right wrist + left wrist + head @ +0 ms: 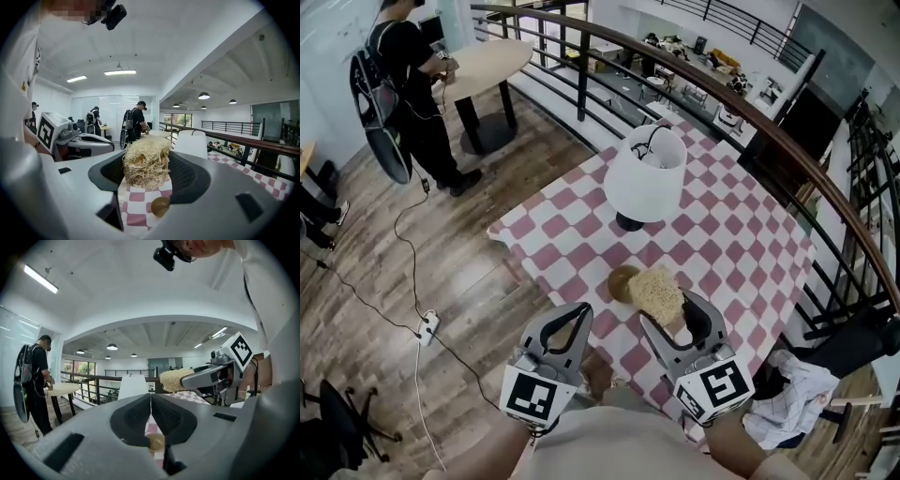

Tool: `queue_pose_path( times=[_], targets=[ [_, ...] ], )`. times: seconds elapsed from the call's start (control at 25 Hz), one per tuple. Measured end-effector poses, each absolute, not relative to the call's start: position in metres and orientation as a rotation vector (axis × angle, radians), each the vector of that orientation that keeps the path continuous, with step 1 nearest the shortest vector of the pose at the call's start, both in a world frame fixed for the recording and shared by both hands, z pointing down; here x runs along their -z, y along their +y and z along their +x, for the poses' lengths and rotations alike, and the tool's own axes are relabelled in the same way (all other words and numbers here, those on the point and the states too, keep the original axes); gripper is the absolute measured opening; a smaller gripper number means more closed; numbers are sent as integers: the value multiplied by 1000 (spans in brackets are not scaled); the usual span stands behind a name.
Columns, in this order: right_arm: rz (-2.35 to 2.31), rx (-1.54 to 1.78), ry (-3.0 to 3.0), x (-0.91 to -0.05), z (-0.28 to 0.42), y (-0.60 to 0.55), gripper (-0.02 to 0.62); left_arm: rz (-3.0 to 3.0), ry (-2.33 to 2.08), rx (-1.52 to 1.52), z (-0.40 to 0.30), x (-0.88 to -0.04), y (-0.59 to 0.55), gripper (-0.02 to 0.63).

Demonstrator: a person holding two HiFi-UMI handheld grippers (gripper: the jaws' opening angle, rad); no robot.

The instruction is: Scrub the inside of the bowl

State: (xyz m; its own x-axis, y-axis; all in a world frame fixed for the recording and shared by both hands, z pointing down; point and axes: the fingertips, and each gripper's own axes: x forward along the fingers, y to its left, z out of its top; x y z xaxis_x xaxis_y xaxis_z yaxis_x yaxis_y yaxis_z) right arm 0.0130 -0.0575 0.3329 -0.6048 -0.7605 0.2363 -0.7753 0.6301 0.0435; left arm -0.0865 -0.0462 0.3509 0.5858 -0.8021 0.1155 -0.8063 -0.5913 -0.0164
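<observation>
Head view: left tongs (pixel 583 308) pressed together and empty, right tongs (pixel 673 314) pinching a straw-coloured fibre scrubber (pixel 657 292). Both hang over the near edge of the checked counter (pixel 741 244). What looks like the bowl (pixel 619 279), small, round and brown, sits just beyond the tips of the left tongs, and the scrubber overlaps its right side. Further out from both tongs stands a white lamp (pixel 645 178) on a dark foot.

Left gripper view: the two jaws meet along one thin line with nothing between them. The brown bowl (pixel 156 442) shows low beneath the tips, and the scrubber hangs off to the right, clear of the cloth.

Right gripper view: the scrubber fills the gap between the jaws, squeezed on both sides. The bowl (pixel 160 206) lies below and ahead of it, apart from it.

My judgement is that the scrubbing has not begun. The tool is in hand and the bowl is close, but no fibre touches it. What remains is to lower the scrubber inside, perhaps steady the bowl with the left tongs, and rub round its inner wall
</observation>
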Motion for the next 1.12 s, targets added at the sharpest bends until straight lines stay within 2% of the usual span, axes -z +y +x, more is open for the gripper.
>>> queue_pose_path(
  times=[0.24,0.44,0.64,0.76,1.12],
  targets=[
    [1228,-160,-2569,-366,31,-83,258,2680,-1351,-314,-72,-400,-81,19],
    [1226,-256,-2542,-396,42,-101,258,2618,-1265,-453,-54,-444,-110,78],
    [1233,-341,-2491,-437,55,-120,258,2530,-1240,-551,-46,-489,-139,98],
    [1244,-393,-2465,-462,64,-131,258,2486,-1189,-535,-39,-509,-151,152],
    [1198,-555,-2418,-526,71,-144,258,2345,-1097,-671,-28,-581,-173,157]
  ],
)
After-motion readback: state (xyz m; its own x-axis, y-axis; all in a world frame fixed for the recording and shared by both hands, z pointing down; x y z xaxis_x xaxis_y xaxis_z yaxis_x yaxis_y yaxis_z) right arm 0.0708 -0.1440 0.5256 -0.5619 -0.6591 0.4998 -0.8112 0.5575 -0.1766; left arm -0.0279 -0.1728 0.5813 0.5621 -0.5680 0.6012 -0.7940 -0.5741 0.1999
